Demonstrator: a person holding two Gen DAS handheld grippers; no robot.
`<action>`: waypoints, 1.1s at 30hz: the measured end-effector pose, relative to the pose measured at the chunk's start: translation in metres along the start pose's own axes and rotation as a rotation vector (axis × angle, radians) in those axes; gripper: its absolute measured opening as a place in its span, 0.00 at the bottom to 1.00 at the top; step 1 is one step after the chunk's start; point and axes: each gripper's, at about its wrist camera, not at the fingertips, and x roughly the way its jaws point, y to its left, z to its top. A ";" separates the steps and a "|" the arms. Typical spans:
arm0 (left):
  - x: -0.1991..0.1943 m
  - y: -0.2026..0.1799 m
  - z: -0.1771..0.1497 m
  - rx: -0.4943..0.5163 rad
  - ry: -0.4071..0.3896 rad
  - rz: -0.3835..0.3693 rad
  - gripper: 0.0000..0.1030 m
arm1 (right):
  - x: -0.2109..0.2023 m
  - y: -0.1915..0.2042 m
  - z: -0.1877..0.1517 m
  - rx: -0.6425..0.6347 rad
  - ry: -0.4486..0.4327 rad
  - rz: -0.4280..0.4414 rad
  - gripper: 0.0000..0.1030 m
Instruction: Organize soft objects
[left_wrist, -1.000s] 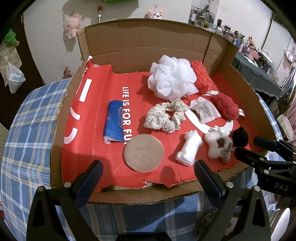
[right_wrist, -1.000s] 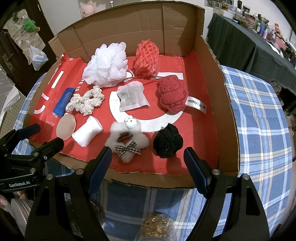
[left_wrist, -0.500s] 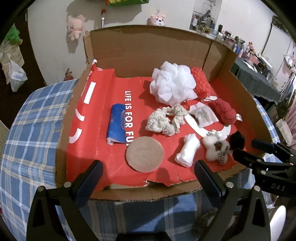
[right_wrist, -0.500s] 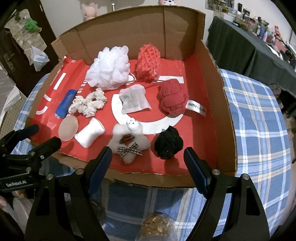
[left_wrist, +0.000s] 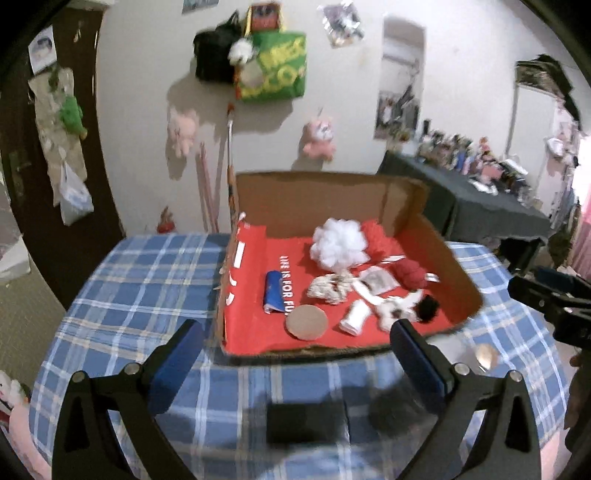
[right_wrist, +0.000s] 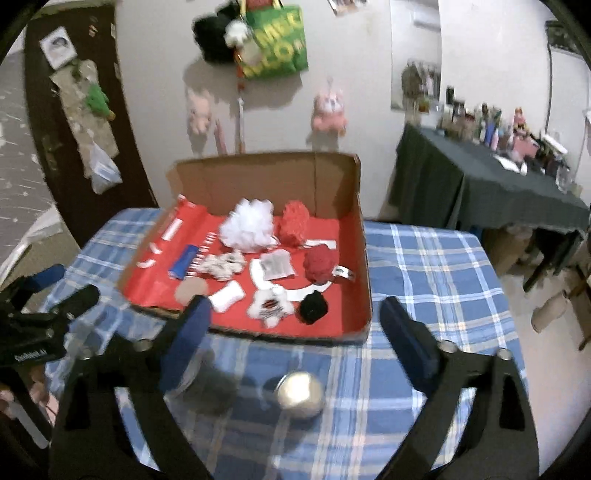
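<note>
A cardboard box (left_wrist: 458, 266) with a red lining sits on the checked table. Inside it lie a white mesh pouf (left_wrist: 338, 243), a red mesh sponge (right_wrist: 293, 221), a red knitted piece (right_wrist: 319, 262), a blue cloth (left_wrist: 275, 291), a cream scrunchie (left_wrist: 328, 288), a round beige pad (left_wrist: 306, 322), a white roll (left_wrist: 354, 317), a white plush with a bow (right_wrist: 269, 304) and a black pom (right_wrist: 313, 308). My left gripper (left_wrist: 295, 332) hangs open in front of the box, holding nothing. My right gripper (right_wrist: 295, 306) is also back from the box, its jaws opening with nothing between them.
The blue checked tablecloth (right_wrist: 424, 280) spreads around the box. A jar with a shiny lid (right_wrist: 301, 395) and a dark blurred jar (right_wrist: 214, 391) stand just below my right gripper. A dark-covered side table (right_wrist: 480, 192) with several bottles is at the right. Plush toys hang on the wall.
Both grippers have drawn back and up from the box, so it looks smaller and the wall shows. The right jaws have spread wider. The objects in the box have not moved.
</note>
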 end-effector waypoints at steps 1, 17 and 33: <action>-0.009 -0.002 -0.006 0.004 -0.020 -0.007 1.00 | -0.011 0.004 -0.007 -0.009 -0.020 0.008 0.93; -0.038 -0.027 -0.109 0.005 -0.073 -0.058 1.00 | -0.010 0.024 -0.131 0.019 -0.006 0.023 0.94; 0.038 -0.036 -0.160 0.013 0.141 -0.014 1.00 | 0.059 0.009 -0.173 0.030 0.159 -0.082 0.94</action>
